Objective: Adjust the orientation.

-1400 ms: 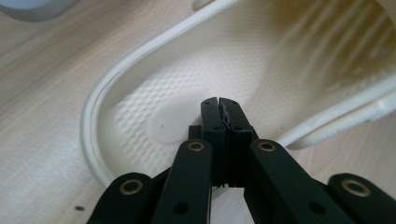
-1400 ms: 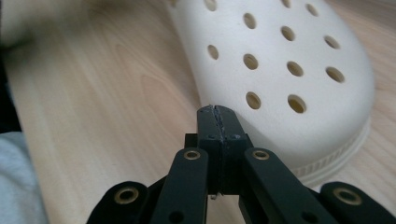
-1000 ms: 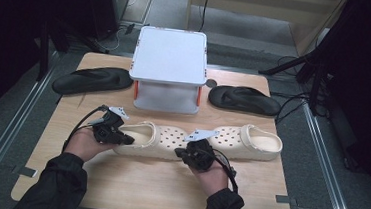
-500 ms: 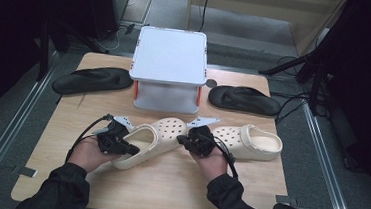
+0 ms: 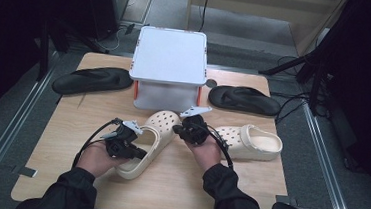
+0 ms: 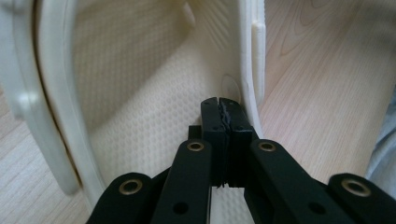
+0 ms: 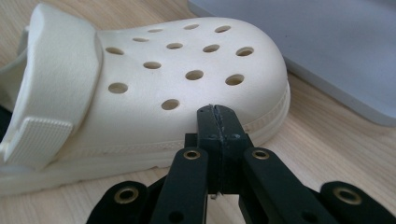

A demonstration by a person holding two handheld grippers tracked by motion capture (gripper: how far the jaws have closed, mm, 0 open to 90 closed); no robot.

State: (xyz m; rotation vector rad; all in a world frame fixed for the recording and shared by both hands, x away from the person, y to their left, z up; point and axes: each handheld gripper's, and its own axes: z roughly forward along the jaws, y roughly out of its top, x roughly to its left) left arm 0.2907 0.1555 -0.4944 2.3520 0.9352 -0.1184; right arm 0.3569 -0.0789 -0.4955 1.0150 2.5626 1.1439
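Observation:
A cream clog (image 5: 156,132) lies at a slant on the wooden table (image 5: 66,125), toe toward the white stand. My left gripper (image 5: 142,154) is shut, and its tips sit inside the clog's heel opening. In the left gripper view the shut left gripper (image 6: 219,100) rests against the inner side wall of the clog (image 6: 140,93). My right gripper (image 5: 175,129) is shut too and touches the toe's side. In the right gripper view the shut right gripper (image 7: 215,108) meets the perforated toe of the clog (image 7: 187,74) just above the sole. Neither gripper has anything between its jaws.
A second cream clog (image 5: 253,142) lies to the right, toe pointing left. A white box-shaped stand (image 5: 169,58) stands at the table's far middle, with one black flip-flop (image 5: 92,79) on its left and another (image 5: 244,99) on its right.
The near clog has turned from lying crosswise to a slant, its toe now near the stand. The left hand came nearer the person; the right hand went farther away.

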